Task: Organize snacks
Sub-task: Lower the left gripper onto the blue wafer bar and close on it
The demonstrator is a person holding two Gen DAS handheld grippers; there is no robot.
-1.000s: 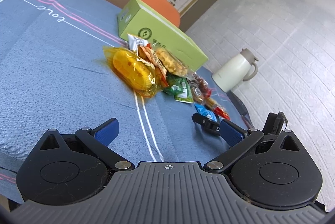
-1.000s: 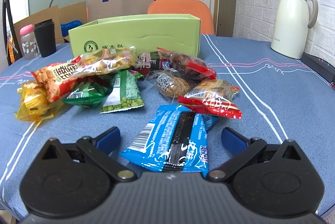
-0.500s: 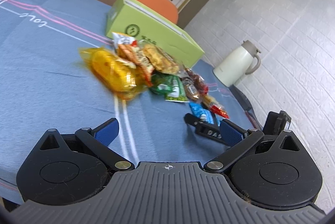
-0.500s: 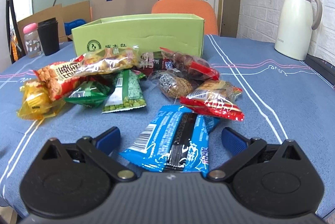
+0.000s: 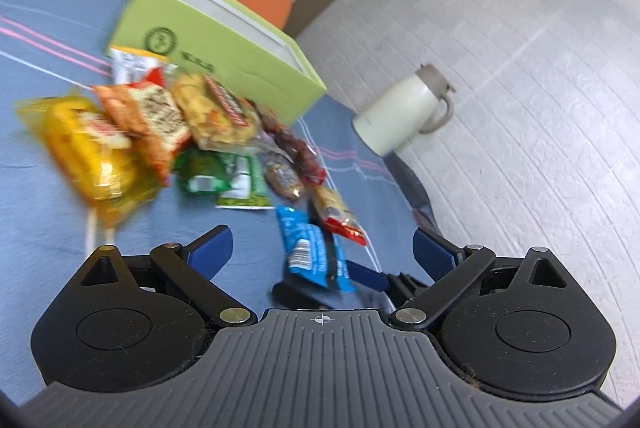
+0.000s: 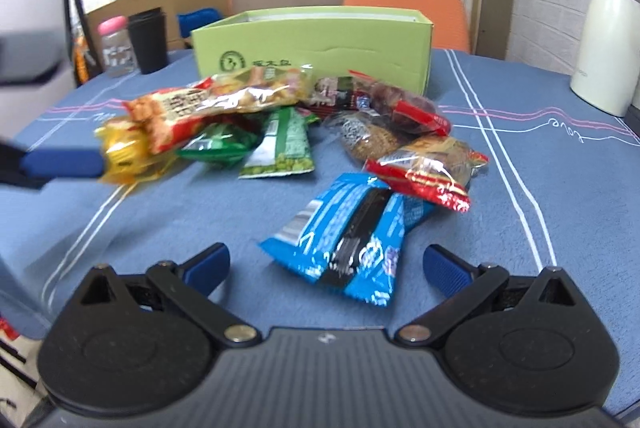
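Snack packets lie in a loose heap on the blue cloth-covered table, just in front of the open light-green cardboard box; heap sits against the box's front wall, likely so each packet is a short lift into it; nothing visible inside the box yet from here.

Right gripper jaws wide, nothing gripped; the blue foil packet with black stripe lies flat on the cloth just ahead of them, nearest the table's front edge, probably the first pick.

Left gripper jaws spread but closing, empty; in the right wrist view its blue finger sits beside the yellow cellophane packet at the heap's left end, touching or not unclear through blur.

White thermos jug stands near the table's right edge, clear of the work.
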